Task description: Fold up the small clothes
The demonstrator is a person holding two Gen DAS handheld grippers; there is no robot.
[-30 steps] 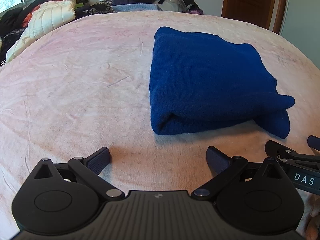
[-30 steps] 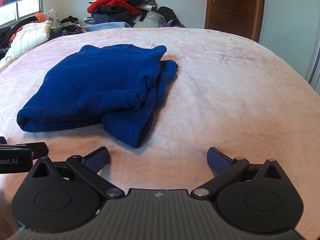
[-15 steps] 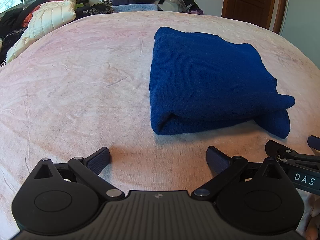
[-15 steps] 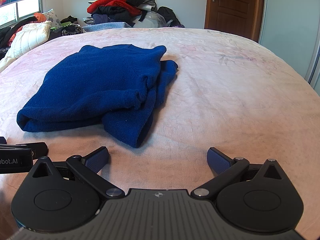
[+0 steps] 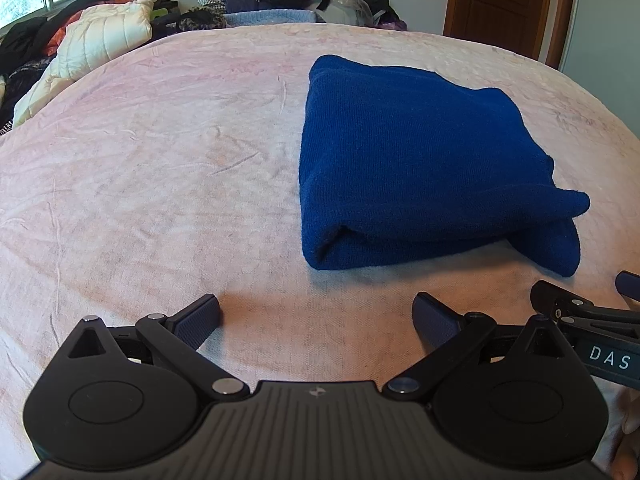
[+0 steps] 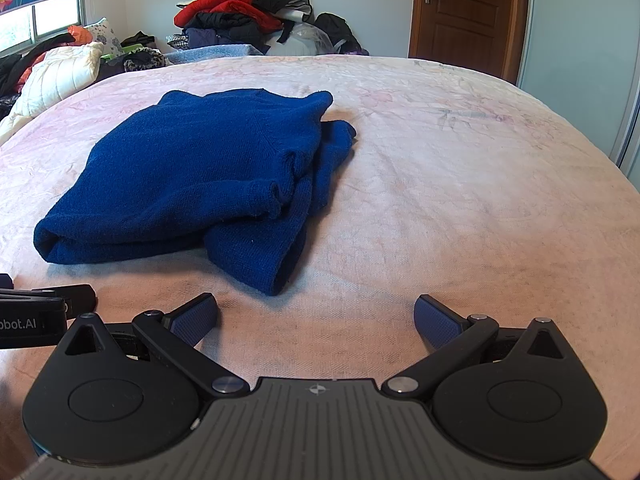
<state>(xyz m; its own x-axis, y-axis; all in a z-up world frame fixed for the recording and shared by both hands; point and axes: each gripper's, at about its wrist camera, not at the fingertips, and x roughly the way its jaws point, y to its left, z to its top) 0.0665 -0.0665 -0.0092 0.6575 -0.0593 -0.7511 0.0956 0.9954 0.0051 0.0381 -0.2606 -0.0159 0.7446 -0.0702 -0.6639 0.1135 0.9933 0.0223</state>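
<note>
Here, in the left wrist view, one blue knit garment (image 5: 420, 160) lies folded into a thick block on the pink bed (image 5: 160, 160), ahead and right of the left gripper (image 5: 316, 316), whose jaws stand wide apart and empty. In the right wrist view the same single garment (image 6: 192, 176) lies ahead-left of the right gripper (image 6: 316, 316), jaws likewise apart, a loose layer sticking out at its near right corner; nothing has shifted since the earlier frames.

blue knit garment (image 5: 416, 160) | folded, flat on bed | one end protruding at near-right corner
</note>
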